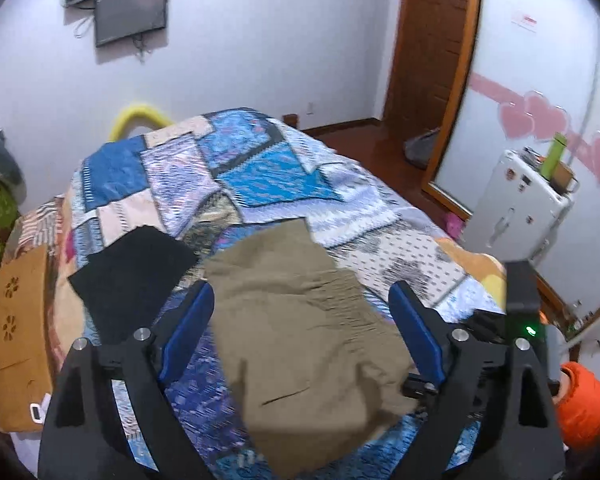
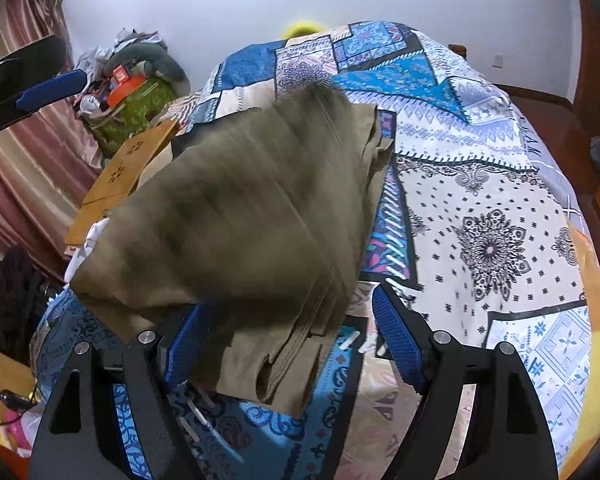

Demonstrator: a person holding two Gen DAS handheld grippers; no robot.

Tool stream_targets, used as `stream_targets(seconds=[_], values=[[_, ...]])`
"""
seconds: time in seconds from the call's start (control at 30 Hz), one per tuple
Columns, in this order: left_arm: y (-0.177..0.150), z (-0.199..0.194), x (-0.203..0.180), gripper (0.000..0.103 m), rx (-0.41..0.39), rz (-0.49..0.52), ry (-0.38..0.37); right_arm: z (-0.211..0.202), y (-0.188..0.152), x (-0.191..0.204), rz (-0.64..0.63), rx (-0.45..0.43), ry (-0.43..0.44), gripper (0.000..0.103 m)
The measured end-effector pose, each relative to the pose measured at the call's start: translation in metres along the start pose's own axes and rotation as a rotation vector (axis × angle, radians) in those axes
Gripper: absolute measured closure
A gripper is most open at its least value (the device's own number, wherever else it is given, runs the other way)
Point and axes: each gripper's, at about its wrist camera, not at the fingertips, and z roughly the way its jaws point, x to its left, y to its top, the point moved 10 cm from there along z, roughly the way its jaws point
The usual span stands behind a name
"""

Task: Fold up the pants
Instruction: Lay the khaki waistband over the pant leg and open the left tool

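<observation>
Olive-khaki pants (image 1: pixel 300 320) lie folded on the patchwork bed quilt (image 1: pixel 228 168). In the left wrist view they lie between and below the blue pads of my left gripper (image 1: pixel 300 316), which is open and holds nothing. In the right wrist view the pants (image 2: pixel 244 216) look motion-blurred and fill the middle, with the waistband end near my right gripper (image 2: pixel 288 328), which is open with its jaws wide apart. The left gripper's blue finger (image 2: pixel 52 88) shows at the upper left of that view.
A black cloth (image 1: pixel 132 272) lies on the quilt left of the pants. A brown cardboard box (image 1: pixel 16 320) sits at the bed's left edge. A white case (image 1: pixel 516 208), a mirror and a wooden door (image 1: pixel 432 48) stand to the right. Clutter is piled by the curtain (image 2: pixel 132 92).
</observation>
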Motion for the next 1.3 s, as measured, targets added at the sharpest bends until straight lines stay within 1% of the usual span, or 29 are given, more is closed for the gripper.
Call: stream_targets(seconds=[0.13, 0.23, 0.4, 0.53, 0.67, 0.7, 0.77, 0.8, 0.83, 0.87, 0.9, 0.93, 1.13, 1.3], values=[[0.005, 0.023, 0.028, 0.011, 0.028, 0.004, 0.076, -0.003, -0.007, -0.005, -0.01, 0.005, -0.013, 0.025], [0.006, 0.051, 0.052, 0.011, 0.083, 0.004, 0.121, -0.011, -0.009, -0.011, -0.007, -0.004, -0.022, 0.025], [0.006, 0.102, 0.082, 0.011, 0.177, 0.011, 0.149, -0.031, -0.006, -0.02, 0.017, -0.041, -0.036, 0.025], [0.002, 0.154, 0.101, 0.011, 0.273, 0.022, 0.181, -0.037, -0.003, -0.03, 0.05, -0.058, -0.05, 0.025], [-0.018, 0.208, 0.113, 0.011, 0.398, 0.006, 0.186, -0.034, -0.003, -0.041, 0.095, -0.056, -0.058, 0.025], [-0.024, 0.217, 0.116, 0.011, 0.425, 0.013, 0.199, -0.032, -0.005, -0.045, 0.107, -0.052, -0.059, 0.025], [-0.04, 0.236, 0.127, 0.01, 0.464, 0.048, 0.265, -0.025, -0.008, -0.051, 0.131, -0.034, -0.064, 0.025], [-0.047, 0.242, 0.128, 0.008, 0.475, 0.07, 0.273, -0.023, -0.009, -0.054, 0.14, -0.027, -0.066, 0.025], [-0.051, 0.244, 0.129, 0.008, 0.459, 0.083, 0.261, -0.021, -0.011, -0.056, 0.147, -0.02, -0.066, 0.025], [-0.052, 0.242, 0.131, 0.004, 0.424, 0.093, 0.264, -0.02, -0.012, -0.059, 0.153, -0.016, -0.068, 0.025], [-0.053, 0.239, 0.134, 0.002, 0.411, 0.106, 0.285, -0.019, -0.012, -0.061, 0.155, -0.014, -0.071, 0.025], [-0.055, 0.236, 0.137, 0.002, 0.405, 0.109, 0.297, -0.019, -0.012, -0.062, 0.157, -0.015, -0.075, 0.025], [-0.073, 0.203, 0.157, 0.002, 0.41, 0.096, 0.373, -0.026, -0.008, -0.07, 0.176, -0.038, -0.09, 0.025], [-0.106, 0.166, 0.178, 0.002, 0.457, 0.006, 0.377, -0.037, -0.001, -0.06, 0.158, -0.069, -0.08, 0.025]])
